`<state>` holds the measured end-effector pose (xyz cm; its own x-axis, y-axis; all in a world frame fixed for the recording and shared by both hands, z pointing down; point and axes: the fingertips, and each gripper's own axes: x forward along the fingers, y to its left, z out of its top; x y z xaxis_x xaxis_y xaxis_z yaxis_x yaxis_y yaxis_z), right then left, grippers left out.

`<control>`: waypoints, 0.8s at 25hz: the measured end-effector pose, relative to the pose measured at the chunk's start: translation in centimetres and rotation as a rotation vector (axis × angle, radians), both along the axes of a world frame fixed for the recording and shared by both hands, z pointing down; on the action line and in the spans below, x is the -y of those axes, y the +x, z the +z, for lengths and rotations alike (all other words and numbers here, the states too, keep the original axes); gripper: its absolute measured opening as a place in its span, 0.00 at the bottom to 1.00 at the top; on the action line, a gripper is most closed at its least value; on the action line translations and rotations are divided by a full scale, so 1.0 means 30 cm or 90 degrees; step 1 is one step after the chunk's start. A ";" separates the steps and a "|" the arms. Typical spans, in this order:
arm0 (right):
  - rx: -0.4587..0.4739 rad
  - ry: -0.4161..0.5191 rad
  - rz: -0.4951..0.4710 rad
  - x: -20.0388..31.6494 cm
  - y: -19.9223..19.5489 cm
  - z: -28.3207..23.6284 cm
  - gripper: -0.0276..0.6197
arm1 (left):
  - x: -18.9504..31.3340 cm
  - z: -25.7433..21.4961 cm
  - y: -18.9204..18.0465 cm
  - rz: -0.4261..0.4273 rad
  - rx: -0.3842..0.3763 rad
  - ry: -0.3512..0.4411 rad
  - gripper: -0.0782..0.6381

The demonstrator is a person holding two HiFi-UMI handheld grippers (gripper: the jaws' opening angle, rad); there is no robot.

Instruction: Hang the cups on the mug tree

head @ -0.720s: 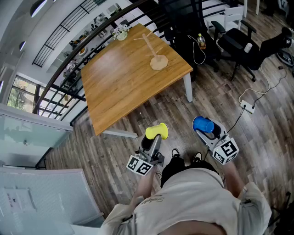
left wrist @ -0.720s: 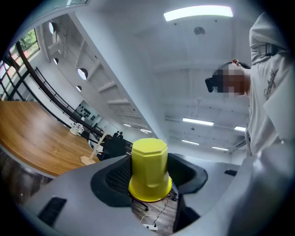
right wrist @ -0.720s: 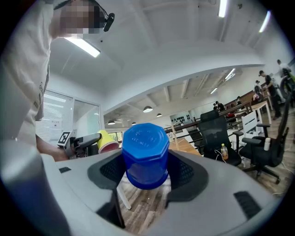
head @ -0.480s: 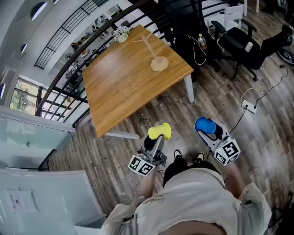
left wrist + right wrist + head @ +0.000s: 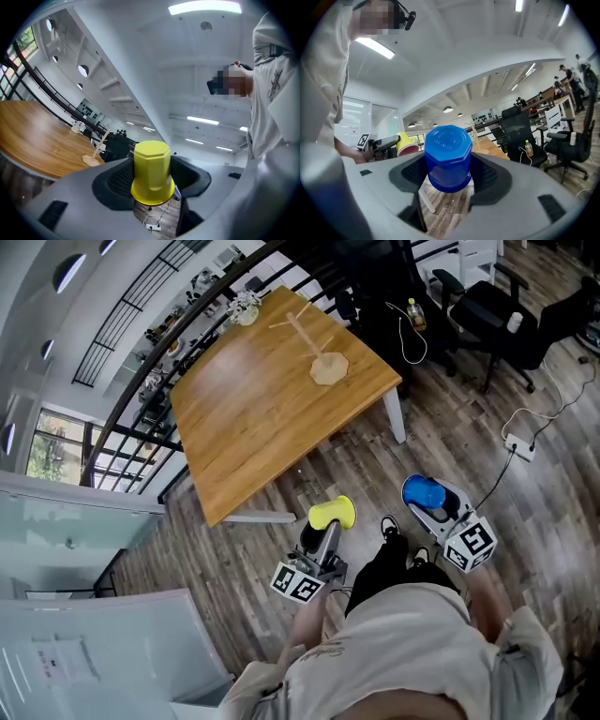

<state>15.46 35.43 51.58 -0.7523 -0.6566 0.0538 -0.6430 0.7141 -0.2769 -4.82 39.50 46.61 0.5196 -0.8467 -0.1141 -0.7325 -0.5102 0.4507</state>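
- A person stood on a wood floor, short of a wooden table [image 5: 246, 427], with a two-jaw gripper in each hand.
- The left gripper [image 5: 325, 527] had its jaws spread wide and clamped on a yellow cup [image 5: 333, 513]. The cup lay along the jaws, closed base pointing forward.
- The right gripper [image 5: 434, 506] likewise gripped a blue cup [image 5: 423, 493], base forward.
- No handle showed on either cup.
- The mug tree [image 5: 315, 345] stood upright on the far part of the table, its pegs bare, well apart from both grippers.
- The tree lay straight ahead of the left gripper, and ahead and to the left of the right one. The left looked the nearer and better lined up.
- Both cups probably needed carrying forward over the table before either could meet a peg.
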 end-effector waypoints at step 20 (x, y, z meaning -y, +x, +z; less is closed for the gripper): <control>-0.078 0.027 0.027 0.684 -0.224 -0.092 0.46 | 0.776 0.017 -0.197 0.052 -0.065 0.041 0.45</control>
<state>8.73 14.93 48.81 -0.7130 -0.6916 0.1153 -0.7004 0.6945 -0.1648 -10.72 16.21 47.11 0.5699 -0.7909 -0.2227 -0.6386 -0.5969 0.4857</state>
